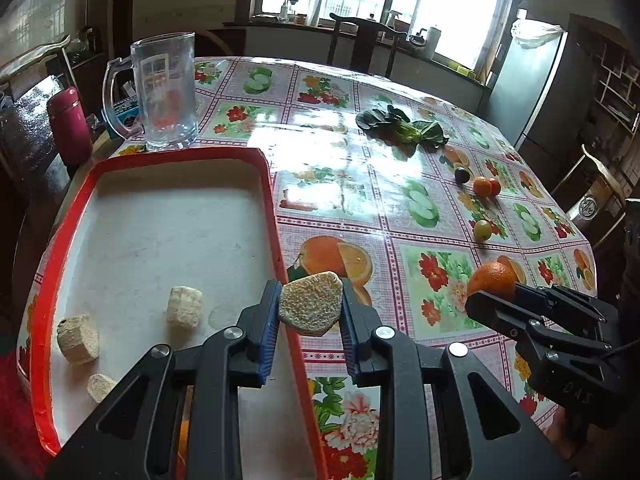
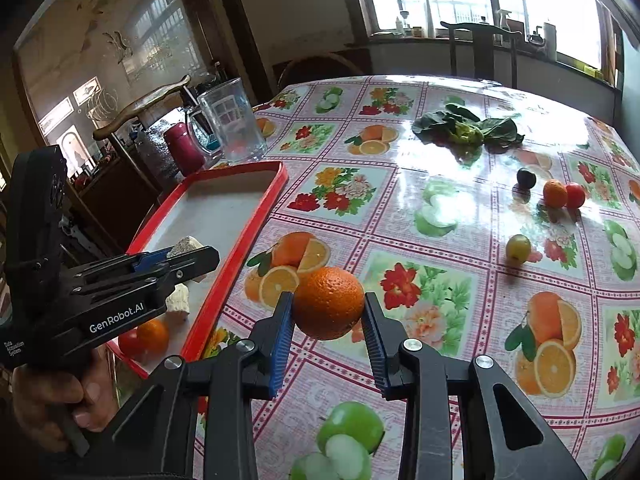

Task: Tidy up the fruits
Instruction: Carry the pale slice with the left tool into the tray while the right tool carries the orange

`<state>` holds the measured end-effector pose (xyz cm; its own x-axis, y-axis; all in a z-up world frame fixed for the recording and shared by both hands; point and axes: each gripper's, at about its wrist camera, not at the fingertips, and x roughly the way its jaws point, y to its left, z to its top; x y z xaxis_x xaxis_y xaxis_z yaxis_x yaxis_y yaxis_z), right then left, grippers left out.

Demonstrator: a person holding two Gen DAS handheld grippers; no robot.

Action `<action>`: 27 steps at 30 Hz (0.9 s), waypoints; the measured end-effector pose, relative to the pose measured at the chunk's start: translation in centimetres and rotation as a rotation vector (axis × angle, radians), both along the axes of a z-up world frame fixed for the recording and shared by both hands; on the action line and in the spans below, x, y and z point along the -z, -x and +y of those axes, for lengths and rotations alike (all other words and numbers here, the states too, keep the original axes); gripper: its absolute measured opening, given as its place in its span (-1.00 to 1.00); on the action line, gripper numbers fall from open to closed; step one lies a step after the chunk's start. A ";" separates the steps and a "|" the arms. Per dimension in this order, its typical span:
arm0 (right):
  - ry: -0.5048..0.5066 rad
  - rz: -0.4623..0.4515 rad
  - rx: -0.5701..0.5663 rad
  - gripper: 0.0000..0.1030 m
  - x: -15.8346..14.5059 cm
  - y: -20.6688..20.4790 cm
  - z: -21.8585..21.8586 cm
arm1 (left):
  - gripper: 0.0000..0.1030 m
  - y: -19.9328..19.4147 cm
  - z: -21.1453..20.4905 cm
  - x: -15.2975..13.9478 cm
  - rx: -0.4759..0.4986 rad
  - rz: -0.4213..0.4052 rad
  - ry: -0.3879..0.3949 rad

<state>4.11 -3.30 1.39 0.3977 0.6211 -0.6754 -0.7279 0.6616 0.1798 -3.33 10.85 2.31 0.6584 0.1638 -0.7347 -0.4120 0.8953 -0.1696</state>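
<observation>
With my left tongs [image 1: 310, 304] clamping a pale rough-cut chunk [image 1: 311, 303] over the red tray's [image 1: 64, 232] near rim and my right tongs [image 2: 328, 308] gripping an orange [image 2: 329, 302] above the worktop [image 2: 440, 216], both loads look mid-carry and next need lowering into the tray.

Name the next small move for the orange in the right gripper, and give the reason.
Probably carry the orange left over the red rim of the tray and lower it inside. The right gripper has its jaws shut on it above the tablecloth, outside the tray, while an orange and a red fruit already lie in the near corner. The left gripper holds a beige chunk over that rim.
</observation>
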 end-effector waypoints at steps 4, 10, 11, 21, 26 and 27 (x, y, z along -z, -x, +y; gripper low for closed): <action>0.010 0.001 -0.026 -0.34 0.2 0.9 1.5 | -0.51 0.9 0.9 0.1 -0.019 -0.001 0.001; 0.017 0.002 -0.063 -0.34 0.3 1.9 3.4 | -0.51 2.2 2.3 0.3 -0.049 0.000 0.005; 0.018 0.001 -0.068 -0.34 0.3 2.0 3.7 | -0.51 2.4 2.6 0.4 -0.055 0.000 0.007; 0.032 0.000 -0.118 -0.34 0.4 3.0 6.6 | -0.51 4.0 4.9 0.8 -0.100 0.006 0.013; 0.037 -0.005 -0.138 -0.34 0.4 3.3 7.8 | -0.51 4.6 5.9 0.8 -0.118 0.004 0.015; 0.038 -0.005 -0.142 -0.34 0.3 3.3 8.0 | -0.51 4.7 6.1 0.8 -0.121 0.005 0.016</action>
<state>0.79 4.68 1.05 0.3113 0.6454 -0.6975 -0.8153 0.5584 0.1528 -8.07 16.97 1.50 0.6311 0.2299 -0.7409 -0.5173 0.8364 -0.1812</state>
